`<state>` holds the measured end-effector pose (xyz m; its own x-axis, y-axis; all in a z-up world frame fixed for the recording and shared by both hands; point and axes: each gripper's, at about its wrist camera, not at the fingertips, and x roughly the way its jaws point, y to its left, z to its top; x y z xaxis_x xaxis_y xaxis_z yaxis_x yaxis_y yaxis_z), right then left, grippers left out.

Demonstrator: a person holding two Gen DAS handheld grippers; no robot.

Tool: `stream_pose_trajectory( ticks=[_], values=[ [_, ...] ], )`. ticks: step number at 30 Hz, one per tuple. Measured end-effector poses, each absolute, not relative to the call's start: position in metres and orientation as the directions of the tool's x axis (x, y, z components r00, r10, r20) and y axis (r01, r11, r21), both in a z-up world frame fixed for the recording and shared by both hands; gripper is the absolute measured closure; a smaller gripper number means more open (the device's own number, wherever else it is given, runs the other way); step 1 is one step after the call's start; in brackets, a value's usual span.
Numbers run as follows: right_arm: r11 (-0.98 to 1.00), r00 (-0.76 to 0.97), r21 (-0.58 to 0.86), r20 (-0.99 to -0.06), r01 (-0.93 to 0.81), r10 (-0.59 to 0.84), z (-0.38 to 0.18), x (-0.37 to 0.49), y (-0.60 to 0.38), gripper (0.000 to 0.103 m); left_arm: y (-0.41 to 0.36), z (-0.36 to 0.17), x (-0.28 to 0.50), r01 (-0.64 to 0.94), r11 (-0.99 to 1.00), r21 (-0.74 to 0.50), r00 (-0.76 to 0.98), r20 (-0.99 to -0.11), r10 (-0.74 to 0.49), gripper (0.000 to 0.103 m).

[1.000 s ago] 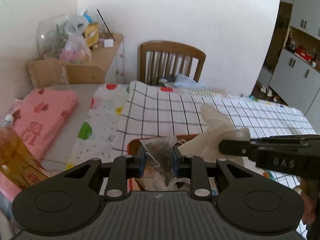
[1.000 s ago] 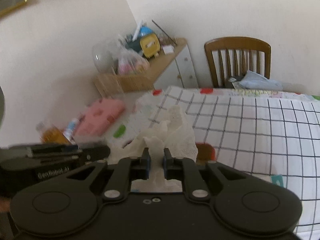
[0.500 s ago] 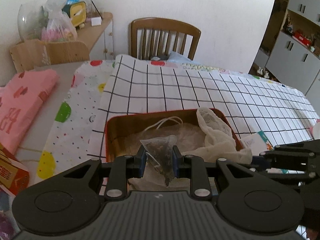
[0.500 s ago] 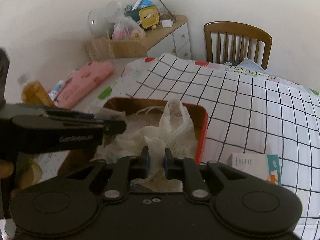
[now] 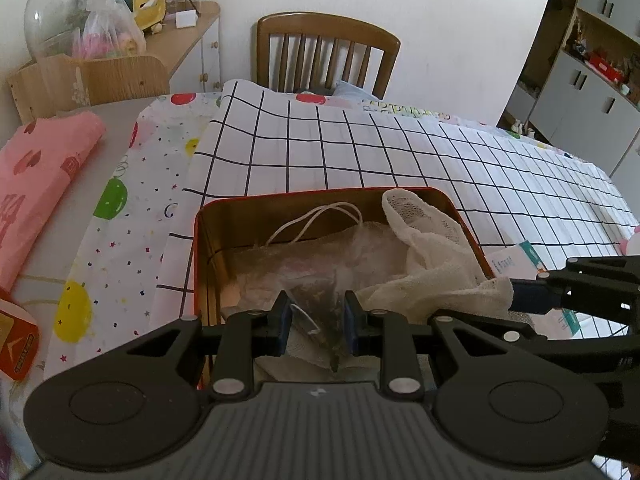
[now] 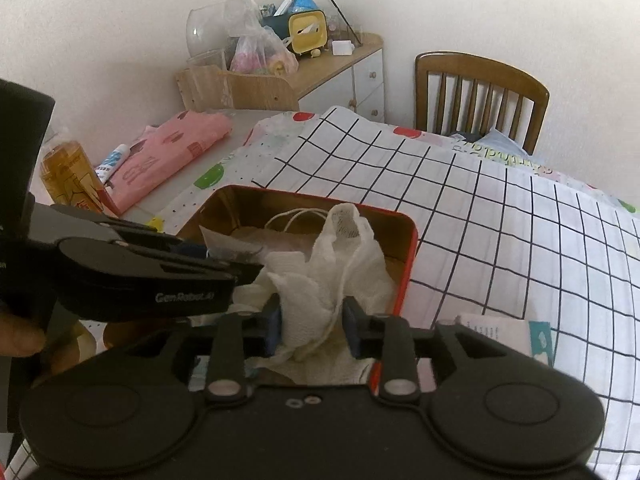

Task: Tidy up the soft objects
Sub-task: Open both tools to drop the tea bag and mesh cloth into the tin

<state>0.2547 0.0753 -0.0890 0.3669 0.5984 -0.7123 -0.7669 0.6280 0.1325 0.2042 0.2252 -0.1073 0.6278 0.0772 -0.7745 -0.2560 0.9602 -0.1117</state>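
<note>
A red tin (image 5: pixel 320 197) with a gold inside sits on the checked tablecloth; it also shows in the right wrist view (image 6: pixel 404 276). My left gripper (image 5: pixel 314 322) is shut on a clear mesh sachet (image 5: pixel 320 308) of dark bits, low over the tin's near end. My right gripper (image 6: pixel 311 326) has opened a little around a white gauze cloth (image 6: pixel 340 264) that drapes into the tin's right side; the cloth also shows in the left wrist view (image 5: pixel 432 264). A white cord (image 5: pixel 316 220) and clear plastic lie in the tin.
A small white and teal packet (image 6: pixel 508 332) lies right of the tin. A pink folded cloth (image 5: pixel 36 176), an amber bottle (image 6: pixel 70 176) and a tube (image 6: pixel 114 160) are at the left. A wooden chair (image 5: pixel 326 56) stands behind the table, a cluttered sideboard (image 6: pixel 320 64) by the wall.
Both grippers have come down over the tin with their loads. The right gripper's jaws have spread apart, and the gauze now rests in the tin. The left still pinches the sachet.
</note>
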Motion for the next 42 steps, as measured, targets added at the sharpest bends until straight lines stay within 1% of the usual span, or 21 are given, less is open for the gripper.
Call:
stream_pose_trajectory(
  ticks=[7, 10, 12, 13, 14, 16, 20, 28, 33, 35, 42],
  values=[
    [0.626, 0.376, 0.131, -0.699, -0.769, 0.608, -0.08, 0.256, 0.072, 0.055, 0.227, -0.103, 0.2, -0.265, 0.956, -0.128, 0.632, -0.772, 0.071, 0.077],
    [0.626, 0.379, 0.132, -0.694, -0.768, 0.612, -0.076, 0.256, 0.069, 0.054, 0.227, -0.101, 0.197, -0.269, 0.955, -0.126, 0.634, -0.769, 0.077, 0.076],
    [0.627, 0.381, 0.136, -0.689, -0.767, 0.616, -0.073, 0.255, 0.065, 0.052, 0.227, -0.099, 0.195, -0.267, 0.956, -0.125, 0.638, -0.766, 0.077, 0.073],
    [0.628, 0.383, 0.137, -0.688, -0.766, 0.617, -0.072, 0.254, 0.064, 0.051, 0.226, -0.097, 0.194, -0.265, 0.956, -0.121, 0.639, -0.765, 0.08, 0.069],
    [0.629, 0.384, 0.138, -0.686, -0.765, 0.618, -0.071, 0.254, 0.062, 0.051, 0.226, -0.097, 0.193, -0.265, 0.957, -0.117, 0.639, -0.765, 0.084, 0.052],
    [0.628, 0.384, 0.14, -0.684, -0.765, 0.62, -0.069, 0.252, 0.058, 0.05, 0.225, -0.095, 0.19, -0.27, 0.957, -0.105, 0.646, -0.756, 0.1, 0.026],
    [0.628, 0.385, 0.146, -0.678, -0.764, 0.626, -0.064, 0.249, 0.051, 0.048, 0.224, -0.088, 0.184, -0.278, 0.953, -0.118, 0.662, -0.743, 0.101, 0.026],
    [0.62, 0.391, 0.162, -0.648, -0.768, 0.654, -0.046, 0.237, 0.029, 0.041, 0.208, -0.065, 0.164, -0.269, 0.958, -0.096, 0.701, -0.702, 0.127, 0.025],
    [0.61, 0.397, 0.164, -0.626, -0.775, 0.672, -0.033, 0.23, 0.015, 0.039, 0.196, -0.049, 0.151, -0.266, 0.959, -0.099, 0.719, -0.683, 0.129, 0.025],
    [0.605, 0.399, 0.163, -0.616, -0.779, 0.68, -0.028, 0.227, 0.008, 0.038, 0.19, -0.041, 0.144, -0.263, 0.96, -0.097, 0.73, -0.671, 0.132, 0.022],
    [0.58, 0.404, 0.159, -0.573, -0.799, 0.713, -0.01, 0.214, -0.016, 0.031, 0.167, -0.018, 0.121, -0.268, 0.958, -0.098, 0.77, -0.62, 0.152, 0.021]
  ],
)
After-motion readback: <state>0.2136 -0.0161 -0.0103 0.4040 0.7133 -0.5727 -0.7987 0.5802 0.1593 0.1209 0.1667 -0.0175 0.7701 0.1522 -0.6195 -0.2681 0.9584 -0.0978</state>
